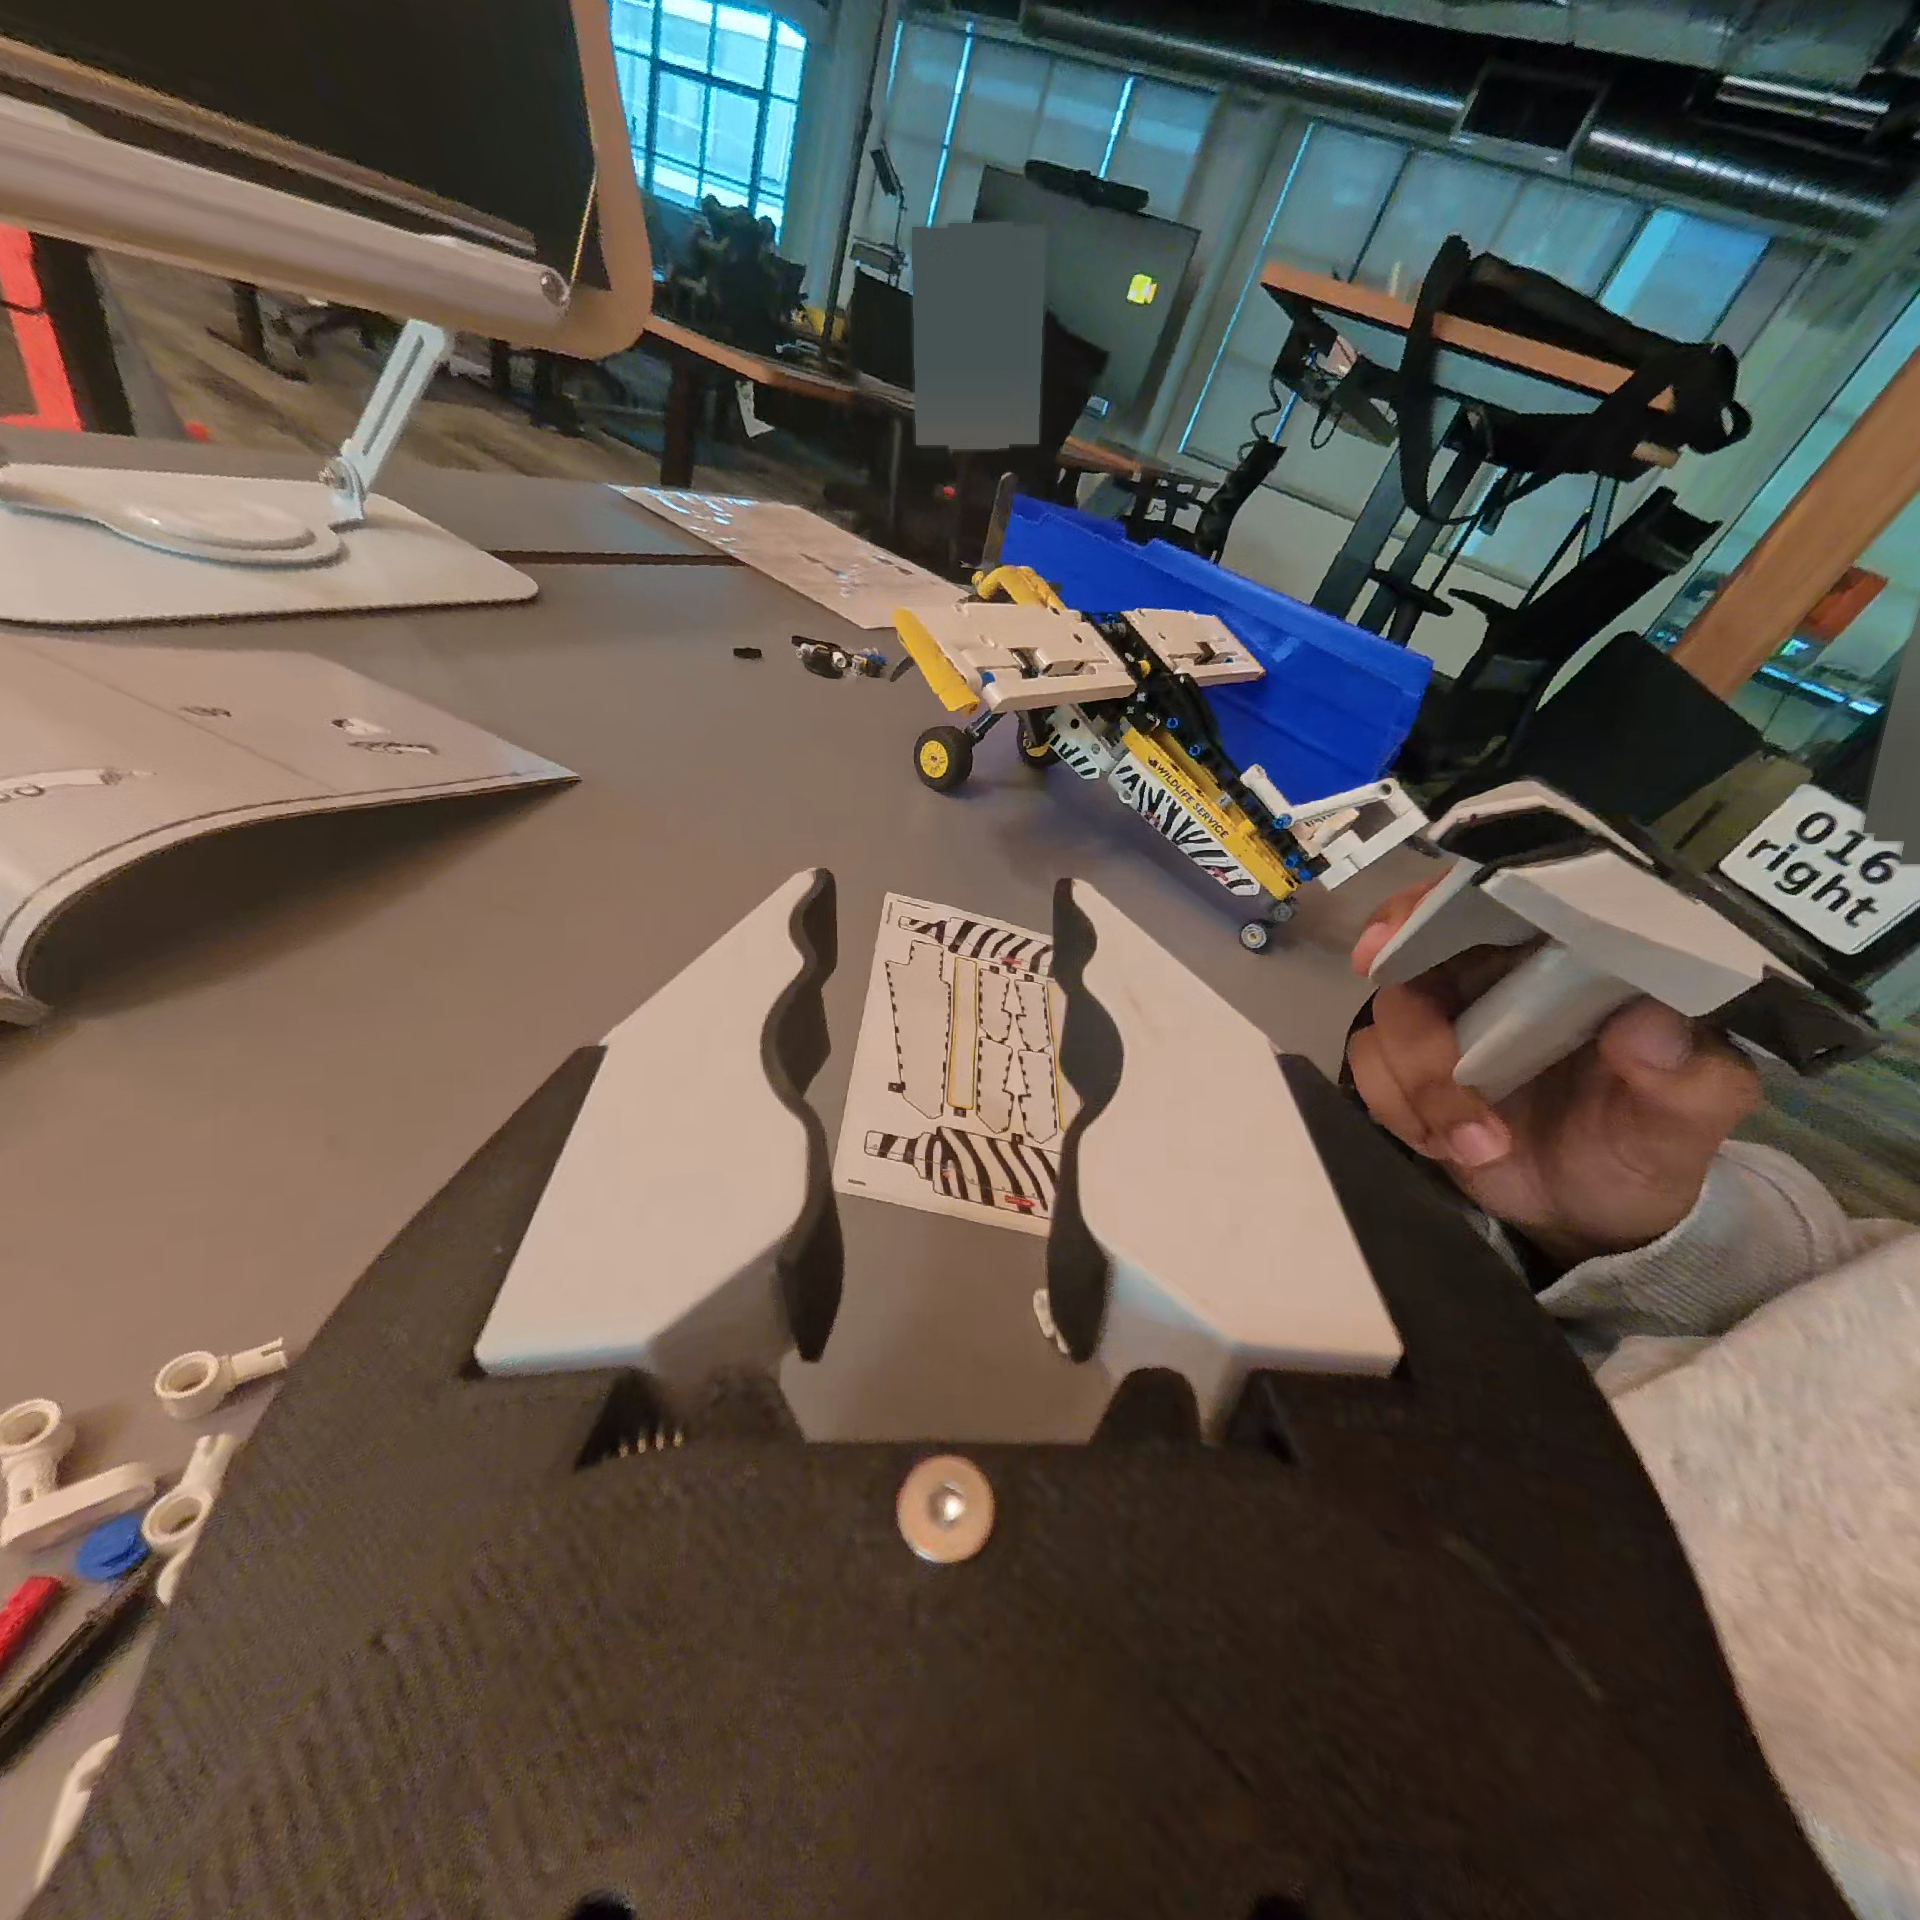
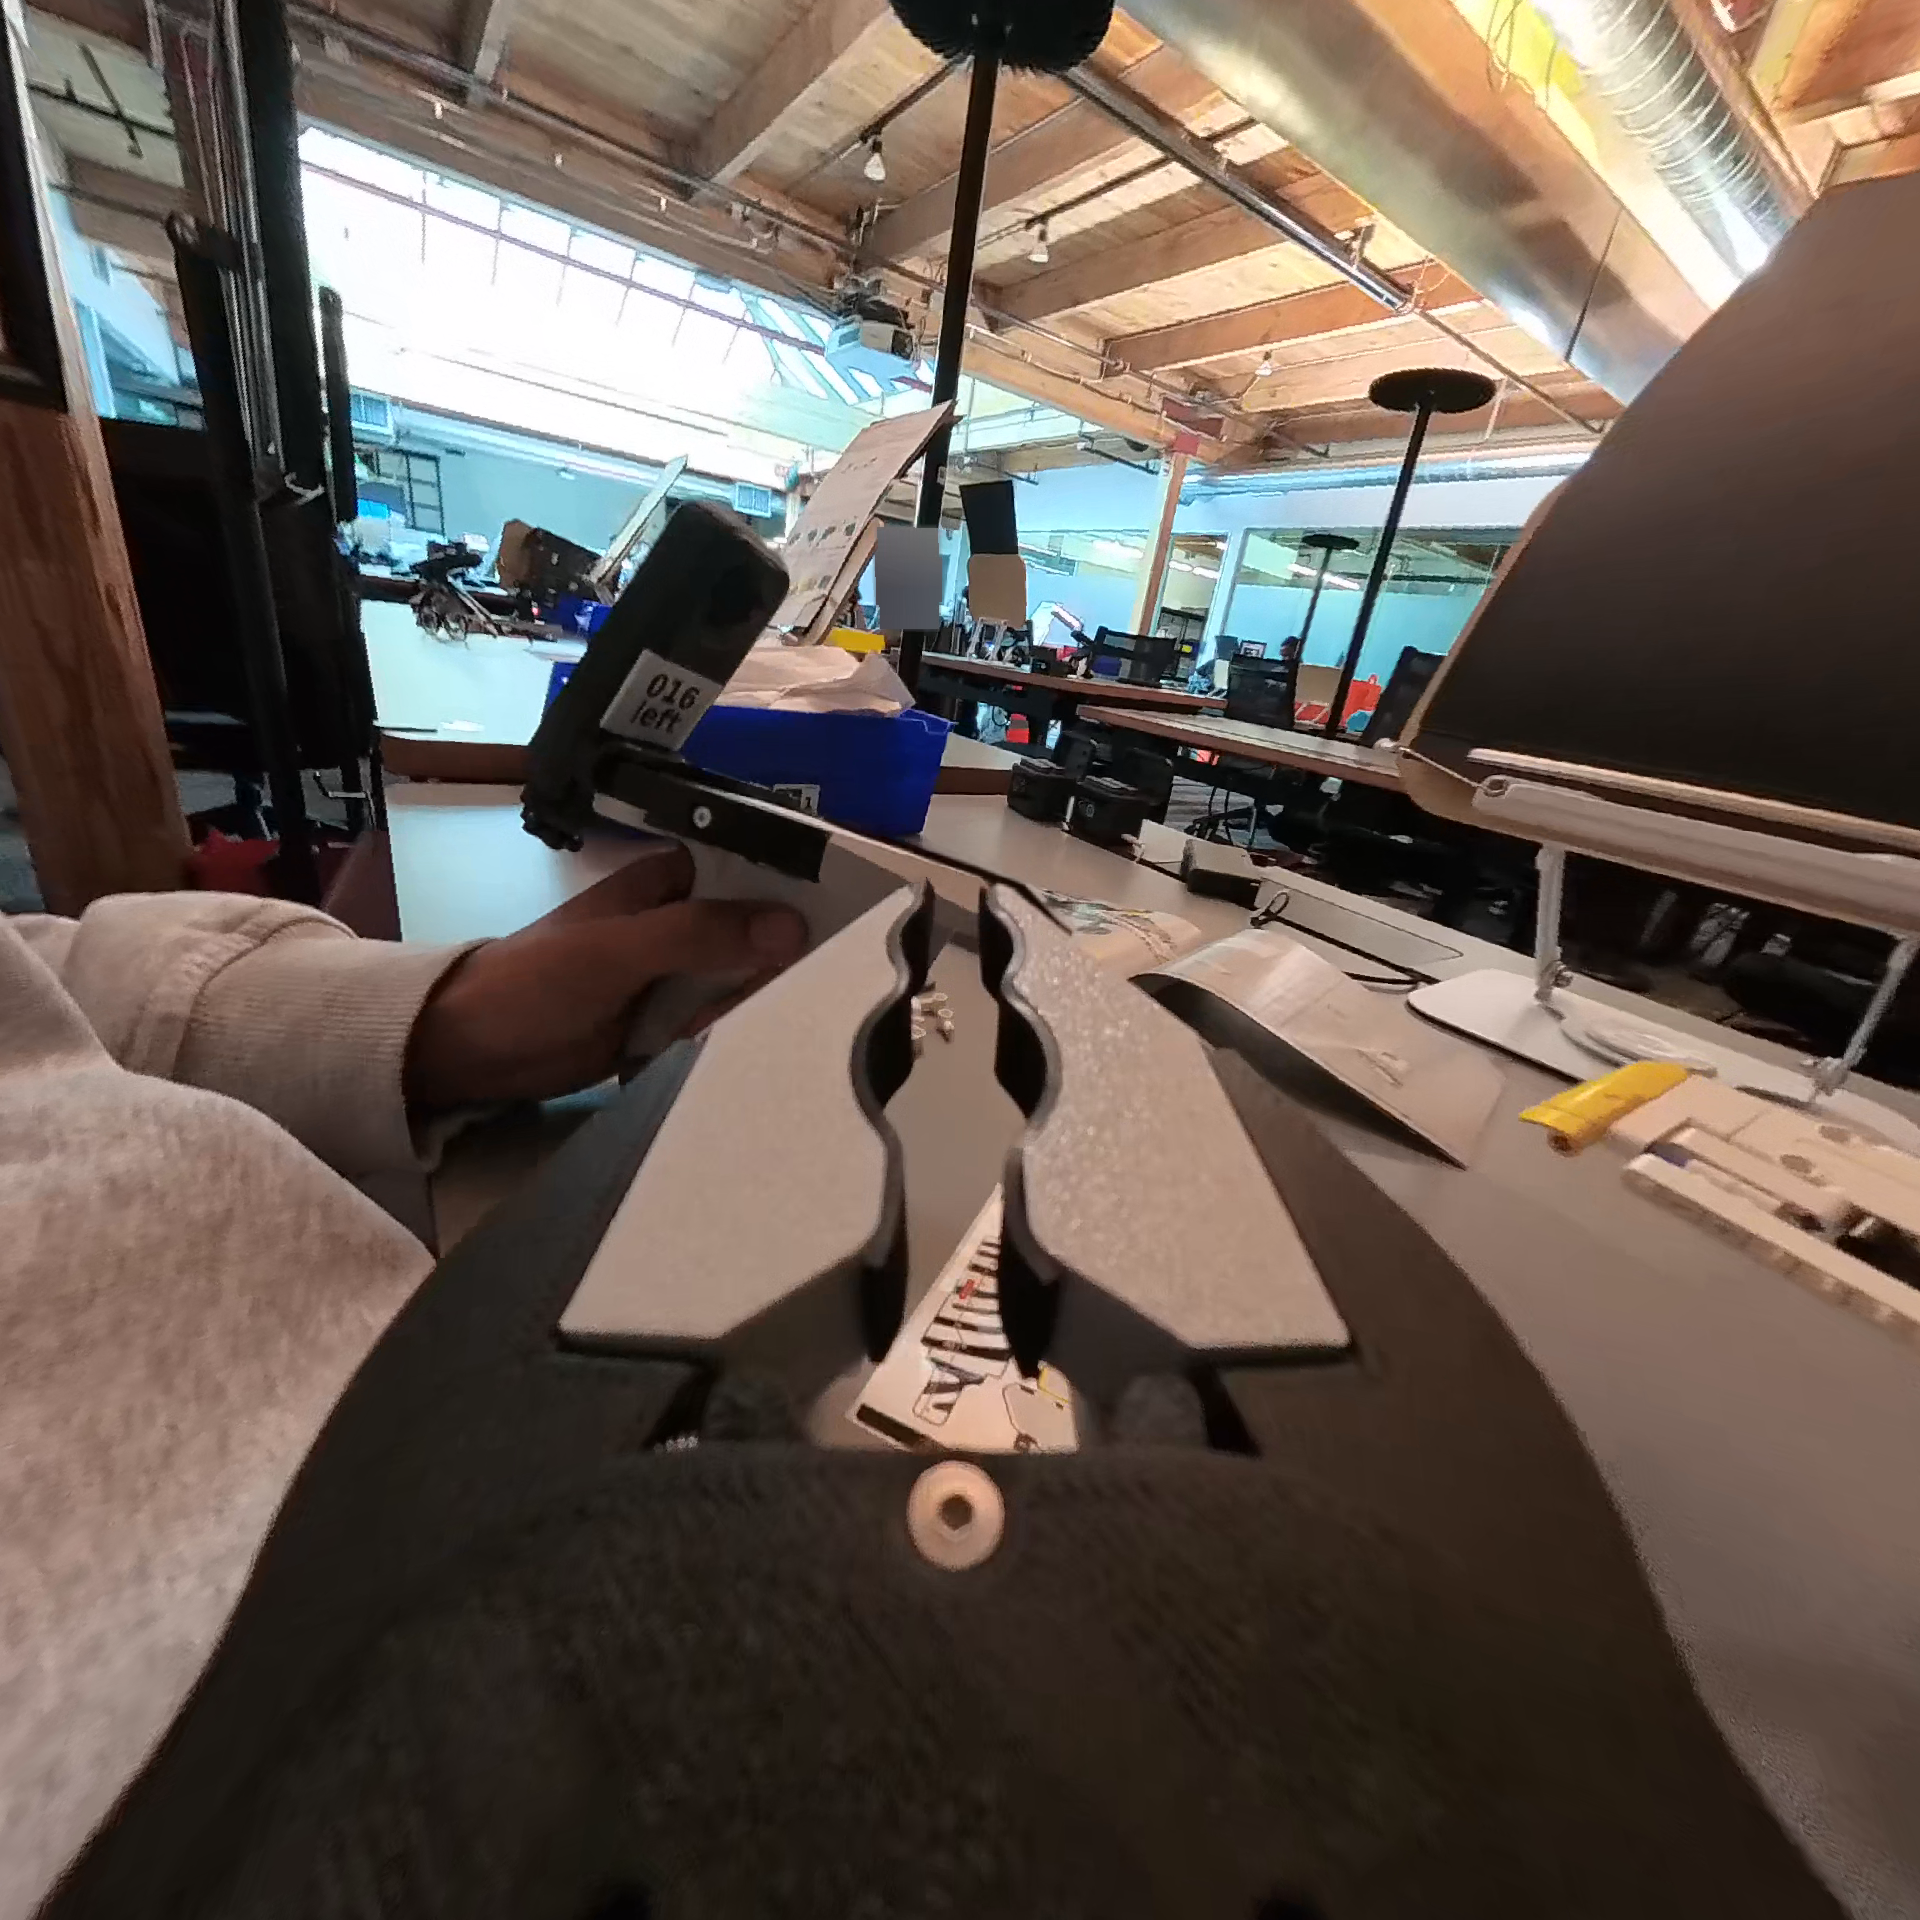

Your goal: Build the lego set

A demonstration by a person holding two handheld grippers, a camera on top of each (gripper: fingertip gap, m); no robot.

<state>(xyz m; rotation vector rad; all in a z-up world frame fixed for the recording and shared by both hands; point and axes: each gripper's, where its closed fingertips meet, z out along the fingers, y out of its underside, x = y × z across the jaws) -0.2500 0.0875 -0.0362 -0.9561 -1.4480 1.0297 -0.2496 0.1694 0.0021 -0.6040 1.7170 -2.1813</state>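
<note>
While the plane [image 1: 1122,727] stands toward the desk's [image 1: 623,935] far edge before the blue bin [image 1: 1299,665], the left claw [image 1: 945,904] hangs apart over the sticker sheet [image 1: 961,1060]; right claw [image 2: 954,914] empty, narrowly apart (lift stickers by one corner, gently).

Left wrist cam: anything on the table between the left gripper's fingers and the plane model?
Yes. In the left wrist view a zebra-striped sticker sheet lies flat between the left gripper fingers; beyond it is bare grey table up to the plane model.
</note>
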